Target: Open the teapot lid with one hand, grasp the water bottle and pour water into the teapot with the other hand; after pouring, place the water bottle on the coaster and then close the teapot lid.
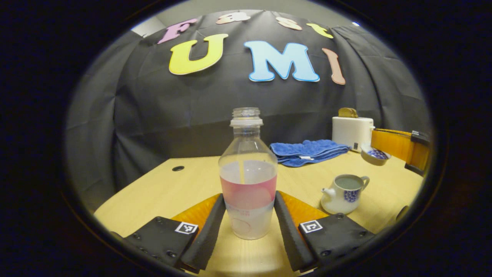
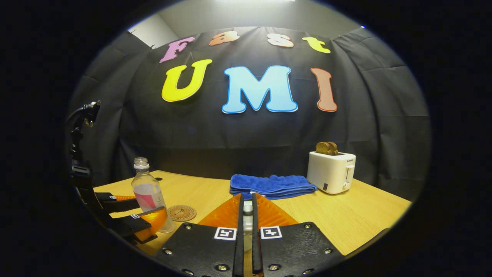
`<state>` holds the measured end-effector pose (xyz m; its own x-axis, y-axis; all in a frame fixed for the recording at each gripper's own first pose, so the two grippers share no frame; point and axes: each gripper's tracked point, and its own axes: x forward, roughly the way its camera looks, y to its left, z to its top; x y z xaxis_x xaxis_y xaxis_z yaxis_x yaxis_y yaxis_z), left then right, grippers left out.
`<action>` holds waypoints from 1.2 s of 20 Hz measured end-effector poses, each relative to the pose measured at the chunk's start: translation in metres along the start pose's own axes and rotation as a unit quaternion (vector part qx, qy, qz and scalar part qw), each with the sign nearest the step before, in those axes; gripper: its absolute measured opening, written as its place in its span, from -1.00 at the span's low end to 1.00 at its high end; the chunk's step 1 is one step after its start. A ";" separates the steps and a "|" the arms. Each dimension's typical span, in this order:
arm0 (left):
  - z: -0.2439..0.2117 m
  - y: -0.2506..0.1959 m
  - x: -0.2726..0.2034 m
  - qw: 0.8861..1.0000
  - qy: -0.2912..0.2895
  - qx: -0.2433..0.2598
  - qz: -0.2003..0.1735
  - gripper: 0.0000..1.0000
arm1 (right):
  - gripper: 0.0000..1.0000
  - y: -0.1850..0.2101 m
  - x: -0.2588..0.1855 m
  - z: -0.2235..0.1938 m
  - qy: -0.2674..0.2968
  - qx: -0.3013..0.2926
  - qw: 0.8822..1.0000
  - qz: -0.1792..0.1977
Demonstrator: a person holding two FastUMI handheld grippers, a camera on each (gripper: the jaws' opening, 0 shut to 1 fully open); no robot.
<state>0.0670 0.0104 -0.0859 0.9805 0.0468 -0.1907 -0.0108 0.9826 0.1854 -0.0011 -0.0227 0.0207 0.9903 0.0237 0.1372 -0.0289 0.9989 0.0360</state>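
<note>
A clear water bottle (image 1: 249,181) with a pink label, uncapped and about half full, stands upright on the wooden table (image 1: 173,192). My left gripper (image 1: 249,198) has a finger against each side of its label. The right gripper view shows that bottle (image 2: 148,194) beside a round brown coaster (image 2: 182,212), with the left gripper (image 2: 148,213) around it. The white teapot (image 1: 344,194) with a blue pattern stands open to the right. Above it, the right gripper (image 1: 378,154) holds the lid (image 1: 376,156) upturned. My right gripper (image 2: 248,197) is shut on the lid's small knob (image 2: 248,209).
A folded blue towel (image 1: 307,152) lies at the back of the table, with a white toaster (image 1: 351,130) holding toast to its right. A small round hole (image 1: 178,168) sits in the tabletop at the back left. The black cloth wall closes off the far side.
</note>
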 end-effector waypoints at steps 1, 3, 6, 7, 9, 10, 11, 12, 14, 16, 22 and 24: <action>0.004 0.002 0.000 1.000 -0.001 0.023 0.003 0.74 | -0.84 -0.003 -0.001 -0.001 -0.001 0.001 1.000 -0.003; 0.014 0.006 -0.002 0.997 -0.007 0.074 0.010 0.74 | -0.84 -0.010 -0.003 -0.001 -0.002 0.002 1.000 -0.008; 0.024 0.009 -0.002 0.989 -0.015 0.149 0.017 0.73 | -0.83 -0.023 -0.008 -0.002 -0.003 0.007 1.000 -0.020; 0.028 0.008 -0.001 0.985 -0.016 0.170 0.016 0.73 | -0.83 -0.027 -0.009 -0.003 -0.004 0.009 1.000 -0.023; 0.033 0.006 -0.003 0.977 -0.020 0.213 0.015 0.75 | -0.83 -0.038 -0.012 -0.004 -0.005 0.012 0.999 -0.032; 0.036 0.006 -0.003 0.972 -0.021 0.234 0.016 0.75 | -0.84 -0.043 -0.014 -0.005 -0.005 0.012 0.999 -0.036; 0.041 0.004 -0.003 0.966 -0.024 0.258 0.016 0.75 | -0.84 -0.048 -0.015 -0.007 -0.005 0.014 0.999 -0.040; 0.044 0.003 -0.003 0.958 -0.026 0.284 0.017 0.75 | -0.84 -0.053 -0.017 -0.008 -0.004 0.016 0.999 -0.043; 0.048 -0.002 -0.004 0.943 -0.031 0.332 0.018 0.75 | -0.83 -0.058 -0.020 -0.014 0.003 0.024 0.999 -0.046; 0.049 -0.009 -0.002 0.927 -0.031 0.374 0.017 0.75 | -0.83 -0.062 -0.022 -0.023 0.014 0.032 0.998 -0.046; 0.050 -0.030 0.003 0.869 -0.037 0.494 0.007 0.75 | -0.84 -0.078 -0.029 -0.041 0.033 0.053 0.997 -0.055; 0.050 -0.035 0.006 0.849 -0.035 0.527 0.004 0.75 | -0.83 -0.083 -0.031 -0.043 0.035 0.056 0.996 -0.059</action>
<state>0.0831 -0.0329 -0.0457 0.9909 0.0057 -0.1345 0.1279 0.2728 0.9535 -0.0234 -0.1052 -0.0293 0.9946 -0.0869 0.0568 0.0769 0.9843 0.1591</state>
